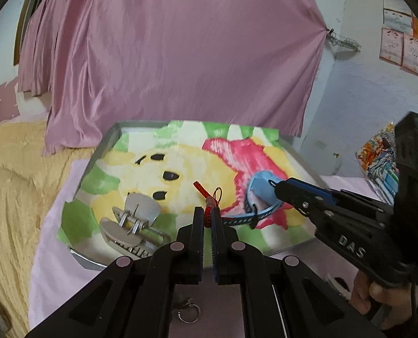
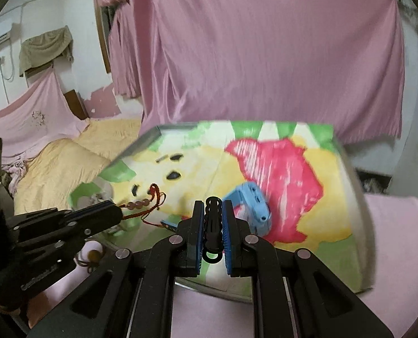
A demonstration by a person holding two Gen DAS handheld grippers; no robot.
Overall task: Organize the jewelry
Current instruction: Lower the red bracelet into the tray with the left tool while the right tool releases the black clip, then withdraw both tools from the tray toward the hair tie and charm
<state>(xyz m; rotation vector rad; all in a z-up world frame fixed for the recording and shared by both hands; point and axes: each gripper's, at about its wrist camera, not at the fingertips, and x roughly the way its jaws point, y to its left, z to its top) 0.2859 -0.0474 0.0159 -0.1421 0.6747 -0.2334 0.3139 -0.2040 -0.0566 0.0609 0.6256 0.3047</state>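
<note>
My left gripper (image 1: 207, 214) is shut on a red cord bracelet (image 1: 206, 197) with brown beads (image 2: 138, 204), held over the front of a metal tray (image 1: 103, 143) lined with a colourful cartoon towel. My right gripper (image 2: 213, 211) is shut on the black strap (image 2: 212, 225) of a light blue watch (image 2: 251, 200), held over the tray's right part. In the left wrist view the right gripper (image 1: 276, 187) grips the blue watch (image 1: 261, 186), whose strap hangs down. A silver hair clip (image 1: 133, 222) lies at the tray's front left.
The tray sits on a pink sheet (image 1: 54, 253) on a bed with a yellow blanket (image 1: 9, 191). A pink curtain (image 1: 180, 50) hangs behind. A small metal ring (image 1: 189, 315) lies on the sheet below my left gripper. Colourful packets (image 1: 377, 152) lie at the right.
</note>
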